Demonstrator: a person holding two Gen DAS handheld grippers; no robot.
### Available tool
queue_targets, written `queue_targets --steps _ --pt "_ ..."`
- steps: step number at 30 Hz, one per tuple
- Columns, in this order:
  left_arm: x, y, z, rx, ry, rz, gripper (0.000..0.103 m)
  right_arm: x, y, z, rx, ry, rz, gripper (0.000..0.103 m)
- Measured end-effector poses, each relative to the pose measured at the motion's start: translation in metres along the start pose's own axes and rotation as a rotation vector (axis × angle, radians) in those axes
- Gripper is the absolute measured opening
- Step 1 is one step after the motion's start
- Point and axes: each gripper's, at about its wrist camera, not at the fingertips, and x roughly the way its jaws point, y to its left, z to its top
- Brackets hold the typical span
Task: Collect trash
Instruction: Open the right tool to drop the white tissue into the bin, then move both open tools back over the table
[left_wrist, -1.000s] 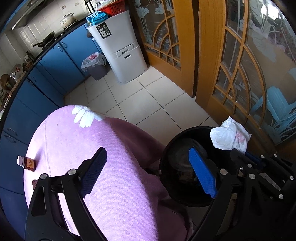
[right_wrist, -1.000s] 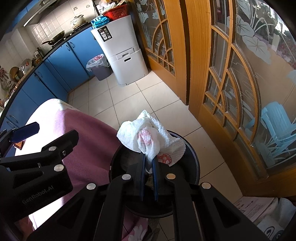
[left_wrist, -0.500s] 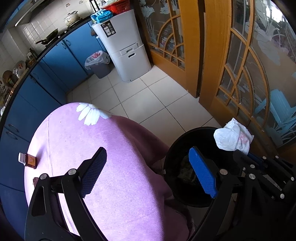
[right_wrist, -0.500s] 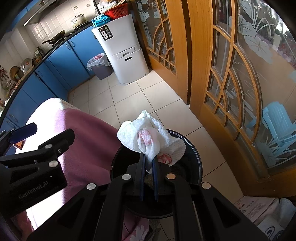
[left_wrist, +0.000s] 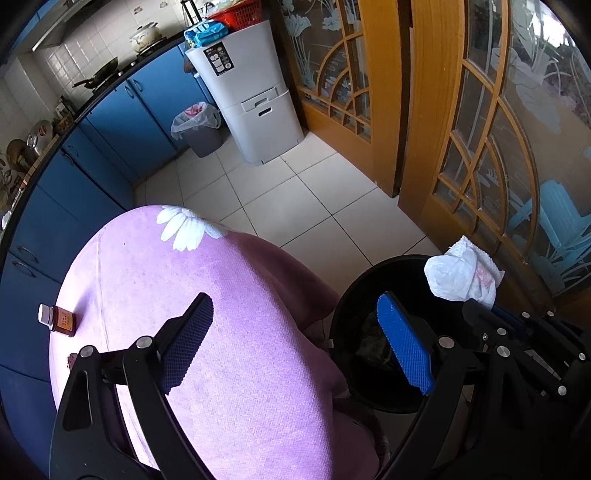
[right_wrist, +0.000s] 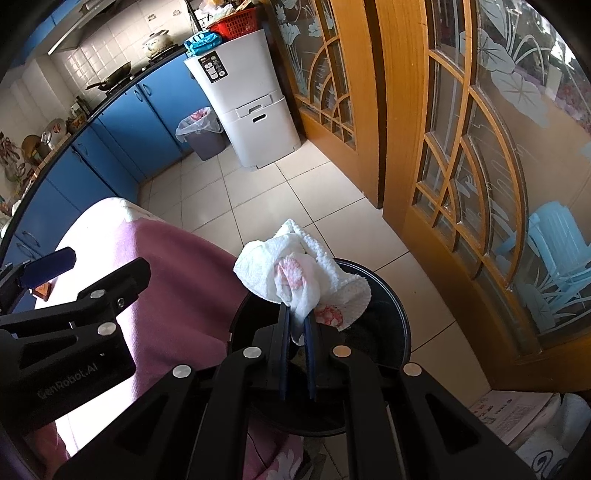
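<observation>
My right gripper (right_wrist: 296, 325) is shut on a crumpled white paper towel with pink stains (right_wrist: 295, 273) and holds it above the open black trash bin (right_wrist: 391, 314). In the left wrist view the towel (left_wrist: 461, 277) hangs over the bin's far rim (left_wrist: 391, 264), held by the right gripper (left_wrist: 495, 310). My left gripper (left_wrist: 295, 339) is open and empty, one finger over the purple tablecloth (left_wrist: 221, 295), the other over the bin.
A small brown bottle with a white cap (left_wrist: 57, 319) lies on the table's left edge. Wooden glass doors (left_wrist: 480, 147) stand at the right. A white cabinet (left_wrist: 251, 96), a lined waste bin (left_wrist: 197, 129) and blue kitchen cupboards (left_wrist: 110, 122) stand across the tiled floor.
Both views have pulled back slightly, so the bin sits a little lower and farther. The towel stays gripped over the bin. The left gripper stays open.
</observation>
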Motion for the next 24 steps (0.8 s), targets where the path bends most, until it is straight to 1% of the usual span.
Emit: queue_targets --steps 3,8,12,13,14,15,16,18,24 --pt "0.0 0.001 0.001 -0.003 0.001 0.0 0.09 0.002 0.0 0.001 0.007 0.011 -0.001 0.008" --pt "-0.002 0.002 0.001 -0.006 -0.002 0.001 0.09 0.004 0.004 0.002 -0.018 0.018 -0.013 0.009" --pt "-0.001 0.004 0.002 -0.01 -0.001 0.002 0.09 0.004 0.005 0.002 -0.019 0.009 -0.02 0.01" --pt "-0.002 0.004 0.002 -0.012 -0.001 0.002 0.09 0.003 0.005 0.002 -0.019 0.007 -0.022 0.023" --pt "-0.001 0.005 0.003 -0.013 -0.002 0.001 0.09 0.003 0.004 0.003 -0.017 0.004 -0.02 0.063" --pt "-0.001 0.006 0.003 -0.015 -0.002 0.002 0.09 0.001 0.004 0.003 -0.01 -0.007 -0.003 0.082" --pt "-0.002 0.007 0.002 -0.017 -0.003 0.002 0.089 -0.001 0.003 0.004 -0.006 -0.02 0.007 0.087" --pt "-0.002 0.008 0.003 -0.021 -0.004 0.002 0.089 -0.004 0.003 0.005 -0.002 -0.035 -0.002 0.087" --pt "-0.001 0.011 0.002 -0.025 -0.004 0.0 0.09 -0.002 0.004 0.005 -0.005 -0.024 -0.004 0.087"
